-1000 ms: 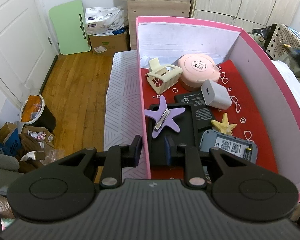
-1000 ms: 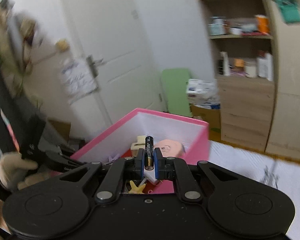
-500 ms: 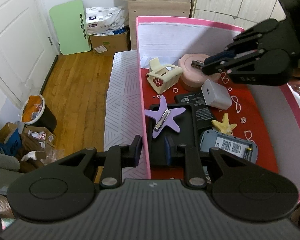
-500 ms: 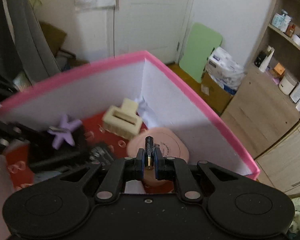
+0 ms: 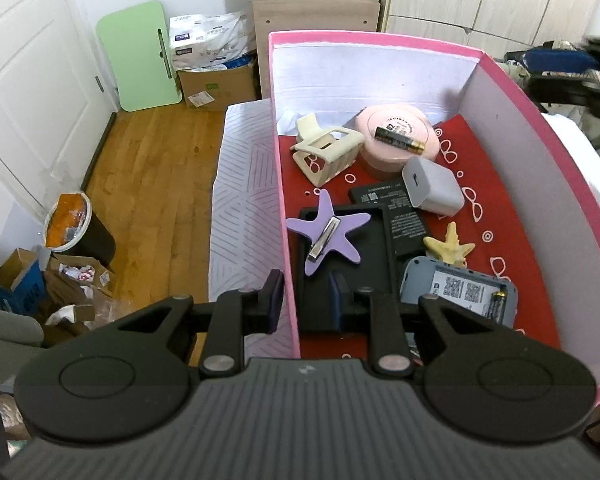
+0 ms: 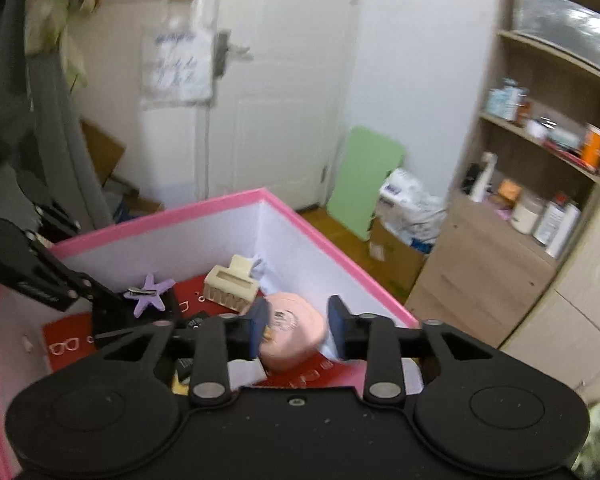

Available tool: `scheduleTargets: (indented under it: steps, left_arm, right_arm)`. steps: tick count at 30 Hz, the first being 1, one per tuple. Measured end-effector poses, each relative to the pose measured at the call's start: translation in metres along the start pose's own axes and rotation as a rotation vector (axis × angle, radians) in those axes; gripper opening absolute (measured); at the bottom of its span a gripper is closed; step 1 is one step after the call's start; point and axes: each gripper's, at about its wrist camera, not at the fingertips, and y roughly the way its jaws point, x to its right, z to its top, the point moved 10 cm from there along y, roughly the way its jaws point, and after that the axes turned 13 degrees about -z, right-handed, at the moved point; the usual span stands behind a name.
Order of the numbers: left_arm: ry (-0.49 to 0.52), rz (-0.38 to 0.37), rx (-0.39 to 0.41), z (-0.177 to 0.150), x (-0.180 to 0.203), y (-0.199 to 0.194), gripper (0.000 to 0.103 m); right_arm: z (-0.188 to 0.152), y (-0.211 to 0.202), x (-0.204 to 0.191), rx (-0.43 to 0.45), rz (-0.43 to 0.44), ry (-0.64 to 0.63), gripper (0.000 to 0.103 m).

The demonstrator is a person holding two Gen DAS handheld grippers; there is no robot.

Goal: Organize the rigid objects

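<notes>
A pink box with a red floor holds several objects. A black battery lies on a round pink case. Around it lie a cream hair claw, a white charger, a purple star clip, a yellow star and a grey device. My left gripper straddles the box's left wall, one finger on each side. My right gripper is open and empty above the pink case, back over the box's near rim.
The box stands on a white patterned bed cover. Beyond it are a wood floor, a green board, a cardboard box and a shelf unit. A bin and clutter lie at the left.
My right gripper opened and let go of the battery, which now lies on the pink case. The right gripper pulled back and up. The left gripper has not moved.
</notes>
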Motion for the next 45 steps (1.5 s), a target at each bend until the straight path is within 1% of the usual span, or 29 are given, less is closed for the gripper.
scheduleTargets:
  steps: [2, 5, 6, 9, 11, 14, 16, 20, 23, 26, 27, 29, 30, 31, 32, 33, 35, 36, 38, 40, 45]
  left_arm:
    - [-0.006, -0.003, 0.004, 0.0, 0.0, 0.0, 0.022]
    - [-0.014, -0.008, 0.008, 0.0, -0.001, -0.001, 0.022]
    - [-0.016, -0.01, 0.009, 0.0, -0.001, -0.001, 0.022]
    - [-0.015, -0.009, 0.009, 0.0, -0.001, -0.001, 0.022]
    - [-0.019, -0.011, 0.01, 0.0, -0.001, -0.001, 0.022]
    - [-0.023, -0.015, 0.014, 0.001, -0.002, -0.002, 0.022]
    - [-0.025, -0.016, 0.014, 0.0, -0.002, -0.002, 0.022]
    - [-0.024, -0.015, 0.014, 0.0, -0.003, -0.003, 0.022]
    - [-0.025, -0.016, 0.015, 0.0, -0.003, -0.003, 0.022]
    - [-0.03, -0.018, 0.018, 0.0, -0.003, -0.003, 0.022]
    - [-0.031, -0.02, 0.019, 0.0, -0.003, -0.003, 0.022]
    - [-0.035, -0.022, 0.021, 0.0, -0.003, -0.003, 0.022]
    - [-0.036, -0.022, 0.021, 0.0, -0.003, -0.003, 0.022]
    - [-0.035, -0.022, 0.021, 0.0, -0.003, -0.003, 0.022]
    - [-0.035, -0.022, 0.021, -0.001, -0.004, -0.003, 0.022]
    - [-0.032, -0.019, 0.02, -0.001, -0.004, -0.004, 0.022]
    - [-0.034, -0.021, 0.023, -0.001, -0.006, -0.004, 0.022]
    - [-0.04, -0.025, 0.025, -0.001, -0.006, -0.004, 0.022]
    - [-0.042, -0.026, 0.027, 0.0, -0.006, -0.004, 0.022]
    - [-0.041, -0.027, 0.026, 0.0, -0.006, -0.004, 0.022]
    - [-0.033, -0.022, 0.022, 0.0, -0.004, -0.003, 0.022]
  right_arm:
    - [-0.009, -0.016, 0.018, 0.013, -0.018, 0.068, 0.047]
    - [-0.036, -0.029, 0.048, -0.007, -0.065, 0.179, 0.054]
    - [-0.048, -0.028, 0.057, -0.025, -0.085, 0.213, 0.055]
    - [-0.088, -0.02, 0.086, -0.114, -0.154, 0.324, 0.055]
    - [-0.11, -0.014, 0.096, -0.147, -0.19, 0.37, 0.056]
    - [-0.138, -0.007, 0.103, -0.192, -0.208, 0.437, 0.056]
    - [-0.15, -0.002, 0.103, -0.213, -0.221, 0.448, 0.056]
    - [-0.159, 0.013, 0.095, -0.228, -0.234, 0.401, 0.058]
    - [-0.165, 0.023, 0.091, -0.243, -0.241, 0.374, 0.066]
    - [-0.173, 0.033, 0.093, -0.262, -0.272, 0.365, 0.069]
    - [-0.173, 0.034, 0.093, -0.242, -0.27, 0.38, 0.072]
    - [-0.172, 0.036, 0.093, -0.208, -0.272, 0.386, 0.072]
    - [-0.171, 0.036, 0.091, -0.188, -0.279, 0.365, 0.072]
    - [-0.17, 0.038, 0.089, -0.156, -0.28, 0.35, 0.069]
    - [-0.17, 0.039, 0.089, -0.133, -0.28, 0.354, 0.069]
    - [-0.171, 0.038, 0.088, -0.132, -0.281, 0.361, 0.067]
    - [-0.168, 0.034, 0.085, -0.14, -0.268, 0.354, 0.045]
    - [-0.167, 0.032, 0.085, -0.144, -0.269, 0.363, 0.029]
    - [-0.167, 0.03, 0.087, -0.159, -0.274, 0.386, 0.029]
    - [-0.167, 0.028, 0.09, -0.165, -0.257, 0.434, 0.029]
    - [-0.173, 0.025, 0.096, -0.182, -0.112, 0.664, 0.029]
